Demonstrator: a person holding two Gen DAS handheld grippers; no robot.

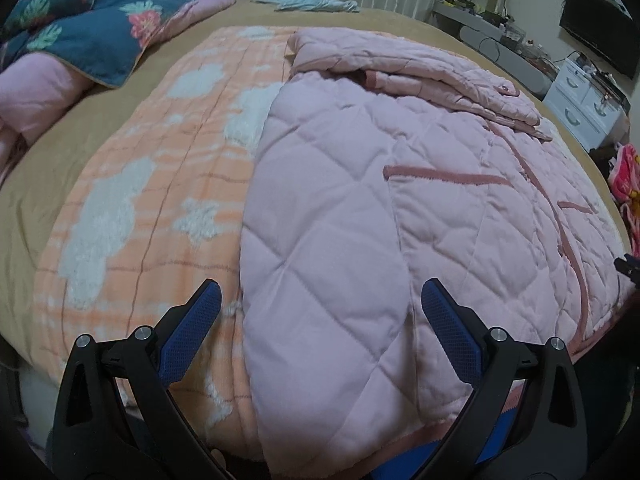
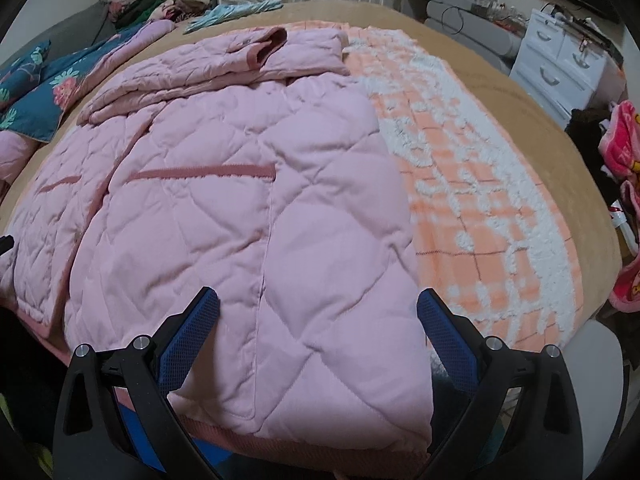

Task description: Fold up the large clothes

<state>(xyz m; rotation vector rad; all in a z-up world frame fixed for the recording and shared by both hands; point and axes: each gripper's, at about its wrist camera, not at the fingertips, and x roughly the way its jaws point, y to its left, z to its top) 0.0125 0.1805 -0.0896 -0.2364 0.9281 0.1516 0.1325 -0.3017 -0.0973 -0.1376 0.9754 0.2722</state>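
Pink quilted jacket [image 1: 360, 208] lies flat on the orange blanket [image 1: 160, 184] on the bed, looking soft and bulky, so the left gripper [image 1: 320, 320] and right gripper [image 2: 318, 320], jaws apart and empty, should probably pinch its near hem corners

Tan bed [image 1: 100, 120] — peach blanket [image 1: 160, 200], quilt [image 1: 80, 28]

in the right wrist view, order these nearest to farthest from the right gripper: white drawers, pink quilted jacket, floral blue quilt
1. pink quilted jacket, directly under the right gripper.
2. floral blue quilt, far left on the bed.
3. white drawers, beyond the bed, upper right.
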